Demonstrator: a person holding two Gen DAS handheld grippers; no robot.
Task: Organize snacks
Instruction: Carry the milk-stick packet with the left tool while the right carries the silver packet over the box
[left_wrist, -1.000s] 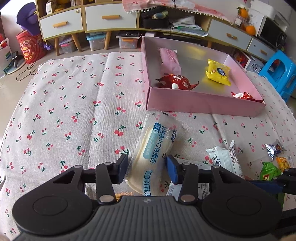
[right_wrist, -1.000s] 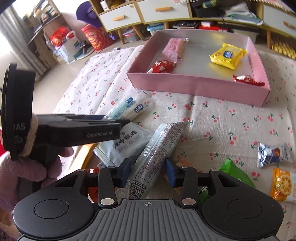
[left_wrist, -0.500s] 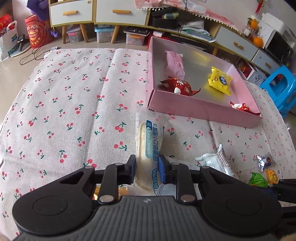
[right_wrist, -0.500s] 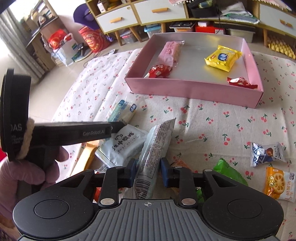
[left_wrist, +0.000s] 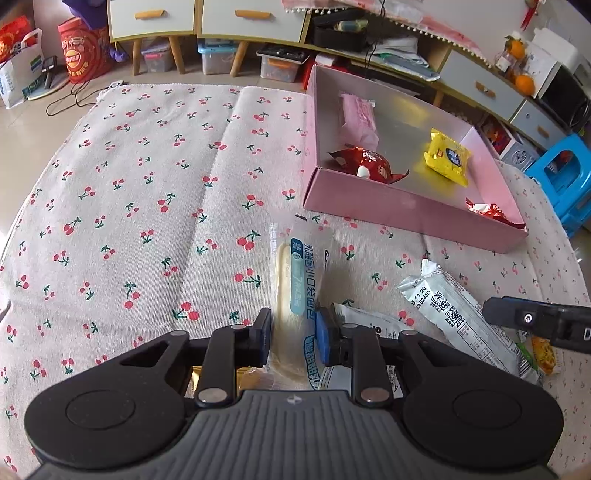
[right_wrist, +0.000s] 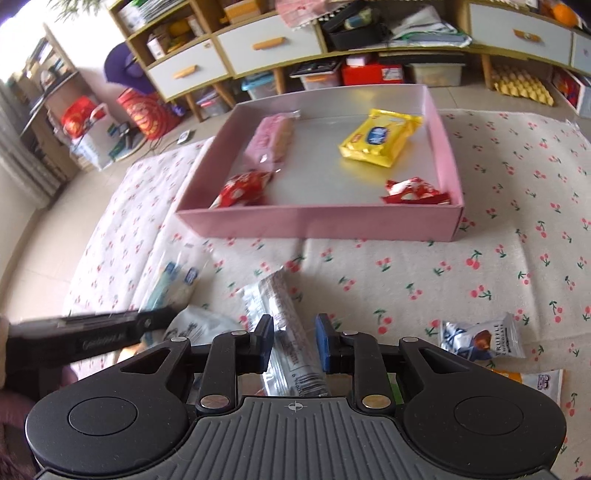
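My left gripper (left_wrist: 294, 336) is shut on a long clear bread packet with blue print (left_wrist: 297, 280), which points away toward the pink box (left_wrist: 406, 212). In the right wrist view my right gripper (right_wrist: 294, 341) is shut on a silvery grey snack bar (right_wrist: 282, 317), lifted a little over the cherry-print cloth. That bar (left_wrist: 456, 314) and the right gripper's body (left_wrist: 535, 323) show at the right of the left wrist view. The pink box (right_wrist: 317, 223) holds a pink packet (right_wrist: 275, 136), a yellow packet (right_wrist: 380, 138) and two red wrapped snacks (right_wrist: 242, 188).
Loose snacks lie on the cloth: a white packet (right_wrist: 201, 326) beside the left gripper's body (right_wrist: 85, 338), a silver truffle packet (right_wrist: 480, 339) and an orange one (right_wrist: 528, 380) at the right. Cabinets and storage bins stand behind. A blue stool (left_wrist: 565, 177) is far right.
Both grippers closed on their packets, the left on the bread packet, the right on the grey bar. The right gripper then moved toward the pink box with the bar; the bread packet straightened up.
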